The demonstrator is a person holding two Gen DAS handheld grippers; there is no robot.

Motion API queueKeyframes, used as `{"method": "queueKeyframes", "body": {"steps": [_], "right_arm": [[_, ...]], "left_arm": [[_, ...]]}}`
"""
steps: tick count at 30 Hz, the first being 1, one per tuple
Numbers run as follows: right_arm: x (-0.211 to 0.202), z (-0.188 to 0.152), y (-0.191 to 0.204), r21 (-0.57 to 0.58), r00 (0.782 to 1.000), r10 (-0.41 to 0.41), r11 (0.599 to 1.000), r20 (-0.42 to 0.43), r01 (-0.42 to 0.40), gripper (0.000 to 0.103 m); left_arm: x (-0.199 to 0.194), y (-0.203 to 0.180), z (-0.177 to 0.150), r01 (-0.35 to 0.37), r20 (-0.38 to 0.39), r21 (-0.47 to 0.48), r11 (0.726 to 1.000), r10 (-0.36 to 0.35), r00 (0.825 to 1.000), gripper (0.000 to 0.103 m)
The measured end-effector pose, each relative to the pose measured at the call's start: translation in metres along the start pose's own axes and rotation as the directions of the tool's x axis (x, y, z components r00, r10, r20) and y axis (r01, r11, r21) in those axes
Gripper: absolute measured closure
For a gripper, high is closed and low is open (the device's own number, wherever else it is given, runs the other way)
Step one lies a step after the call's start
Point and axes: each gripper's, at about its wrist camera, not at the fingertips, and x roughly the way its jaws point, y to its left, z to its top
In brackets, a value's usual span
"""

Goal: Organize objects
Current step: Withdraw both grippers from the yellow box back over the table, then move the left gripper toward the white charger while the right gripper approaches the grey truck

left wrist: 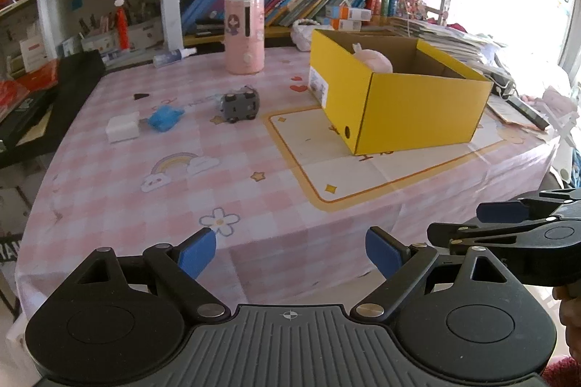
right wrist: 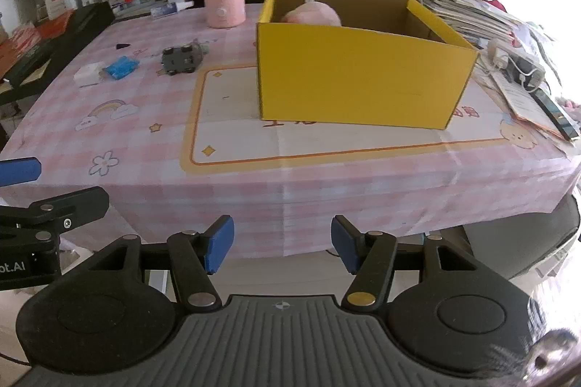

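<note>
Both grippers hang off the near edge of the table (right wrist: pixel 254 191), each with nothing in it. The left gripper (left wrist: pixel 290 251) has its jaws wide apart; the right gripper (right wrist: pixel 282 243) has them apart too, a little narrower. Neither touches anything.

The yellow box (right wrist: pixel 359 78) stands at the right of the table, open-topped, with a pink plush (right wrist: pixel 314 13) already inside at its far end. Three loose things lie well left of it: a grey toy car (left wrist: pixel 239 104), a blue packet (left wrist: pixel 165 118) and, just beside that, a white block (left wrist: pixel 122 127). A pink cylinder (left wrist: pixel 244 35) stands upright farther back.

This looks like the gap between picks: one item boxed, the rest waiting. The next move likely calls for the left gripper to reach far and left, with the car nearest, and straddle it before closing.
</note>
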Motion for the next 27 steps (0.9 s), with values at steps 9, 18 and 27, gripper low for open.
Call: {"method": "queueKeyframes", "body": {"steps": [9, 18, 27], "right_arm": [[0.001, 0.001, 0.018, -0.036, 0.999, 0.034, 0.999, 0.001, -0.034, 0.045], [0.001, 0.005, 0.038, -0.072, 0.998, 0.063, 0.995, 0.012, -0.062, 0.043], [0.0, 0.014, 0.064, -0.12, 0.994, 0.1, 0.988, 0.032, -0.096, 0.042]], "left_arm": [[-0.007, 0.012, -0.005, -0.028, 0.002, -0.018, 0.999, 0.028, 1.0, 0.011], [-0.017, 0.03, -0.007, -0.06, 0.015, -0.046, 0.997, 0.061, 0.998, 0.011], [-0.029, 0.053, -0.009, -0.106, 0.039, -0.089, 0.99, 0.11, 0.993, 0.011]]}}
